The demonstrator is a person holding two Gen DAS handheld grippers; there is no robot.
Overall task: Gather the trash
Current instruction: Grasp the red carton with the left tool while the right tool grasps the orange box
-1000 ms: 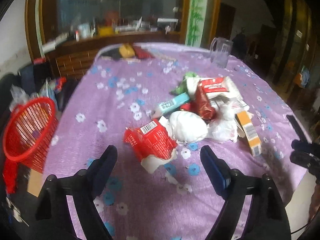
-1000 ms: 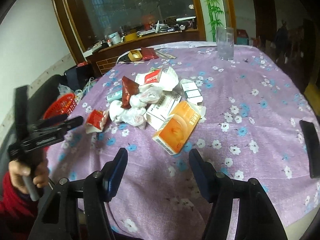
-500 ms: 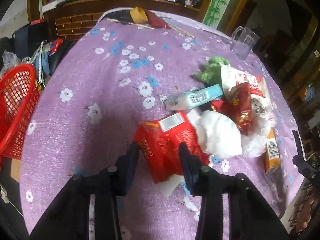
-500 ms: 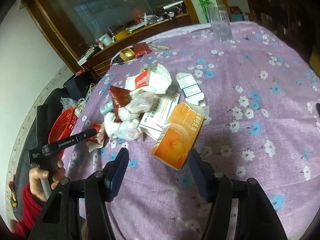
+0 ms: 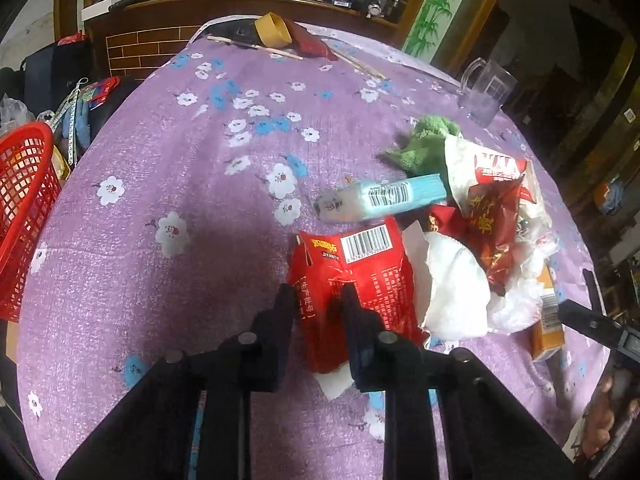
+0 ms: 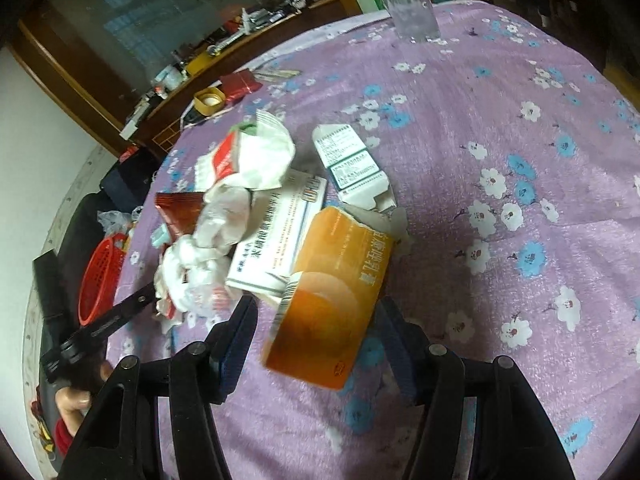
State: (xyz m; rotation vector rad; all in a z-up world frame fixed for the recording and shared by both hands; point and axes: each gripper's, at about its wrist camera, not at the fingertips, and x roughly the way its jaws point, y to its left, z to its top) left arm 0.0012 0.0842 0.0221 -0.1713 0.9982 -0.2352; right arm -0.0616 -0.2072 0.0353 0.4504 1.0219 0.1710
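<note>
Red snack wrapper, barcode up, lies flat on the purple flowered bench at the near-left edge of the trash pile. My left tool has its fingers drawn in narrow on the wrapper's near left part, one finger at its left edge, the other lying over its printed face; it looks pinched, wrapper not lifted off the cloth.

Just right of the wrapper, touching it: crumpled white tissue. Behind it, a light blue tube-shaped packet lying crosswise, then a dark red foil bag and a green crumpled thing.

Orange carton lies on the right side of the pile, its near end between the fingers of my right tool. That tool is spread wide, left finger clear of the carton; right finger close beside it, contact I cannot tell. The carton's far end leans on a white medicine box.

Further out: red mesh basket off the bench's left edge, below bench level. Clear glass mug at the far right of the bench. Yellow tape roll at the far end.
</note>
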